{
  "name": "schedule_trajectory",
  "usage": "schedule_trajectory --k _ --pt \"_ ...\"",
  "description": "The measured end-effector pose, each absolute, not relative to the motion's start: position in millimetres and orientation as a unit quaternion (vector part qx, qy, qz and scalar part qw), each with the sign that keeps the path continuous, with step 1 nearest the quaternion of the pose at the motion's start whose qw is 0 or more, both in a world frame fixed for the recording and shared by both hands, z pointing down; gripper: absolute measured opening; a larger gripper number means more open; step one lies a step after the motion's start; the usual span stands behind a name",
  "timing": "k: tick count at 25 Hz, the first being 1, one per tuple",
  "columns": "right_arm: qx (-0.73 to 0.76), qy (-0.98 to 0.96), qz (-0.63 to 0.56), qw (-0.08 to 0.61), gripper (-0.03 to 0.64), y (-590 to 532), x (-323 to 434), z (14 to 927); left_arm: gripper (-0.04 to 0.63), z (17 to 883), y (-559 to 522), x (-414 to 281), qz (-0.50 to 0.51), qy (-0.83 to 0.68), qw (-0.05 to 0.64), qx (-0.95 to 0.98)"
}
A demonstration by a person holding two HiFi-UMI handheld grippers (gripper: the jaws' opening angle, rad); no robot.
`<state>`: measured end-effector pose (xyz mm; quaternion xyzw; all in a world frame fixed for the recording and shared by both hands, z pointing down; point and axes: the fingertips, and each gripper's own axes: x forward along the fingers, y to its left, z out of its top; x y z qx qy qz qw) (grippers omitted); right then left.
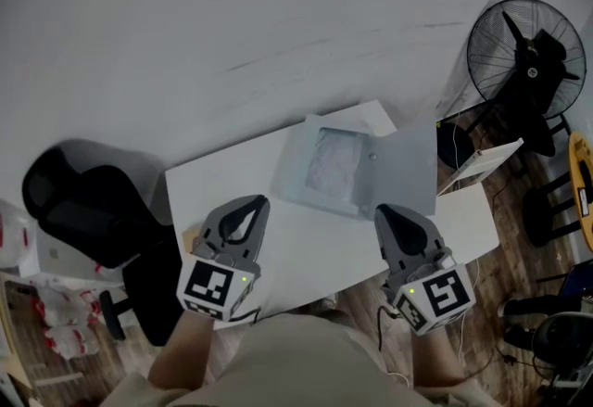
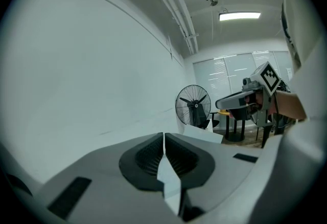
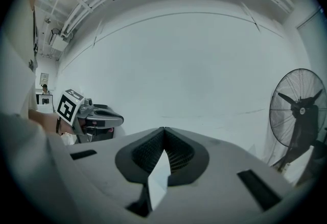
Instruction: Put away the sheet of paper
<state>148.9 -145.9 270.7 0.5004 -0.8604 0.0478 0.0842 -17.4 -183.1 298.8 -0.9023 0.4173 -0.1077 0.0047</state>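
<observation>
Both grippers were over the near edge of the white desk (image 1: 306, 248), one in each hand, pointing toward the far side. Left gripper (image 1: 255, 203) was clenched, jaws together at the tips with nothing between them, as its own view (image 2: 163, 139) showed. Right gripper (image 1: 384, 210) was likewise clenched and empty, jaws meeting at the tip (image 3: 163, 131). Each gripper showed in the other's view, well apart, and neither touched the folder.

A pale translucent folder (image 1: 403, 159) lay open toward the desk's far right corner, its flap spread to the right. The sheet of paper (image 1: 332, 164) lay flat in the folder's left half, well apart from both grippers.

A black office chair (image 1: 88, 201) stood off the desk's left edge. A black floor fan (image 1: 526, 53) stood past the right edge on the wooden floor (image 1: 519, 238).
</observation>
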Motion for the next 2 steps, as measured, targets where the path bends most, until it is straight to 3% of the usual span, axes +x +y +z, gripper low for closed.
schedule_trajectory --k 2 --pt "0.500 -0.860 0.049 0.084 0.021 -147.1 148.1 271.3 0.028 300.1 -183.7 -18.4 -0.111 0.415 0.010 -0.903"
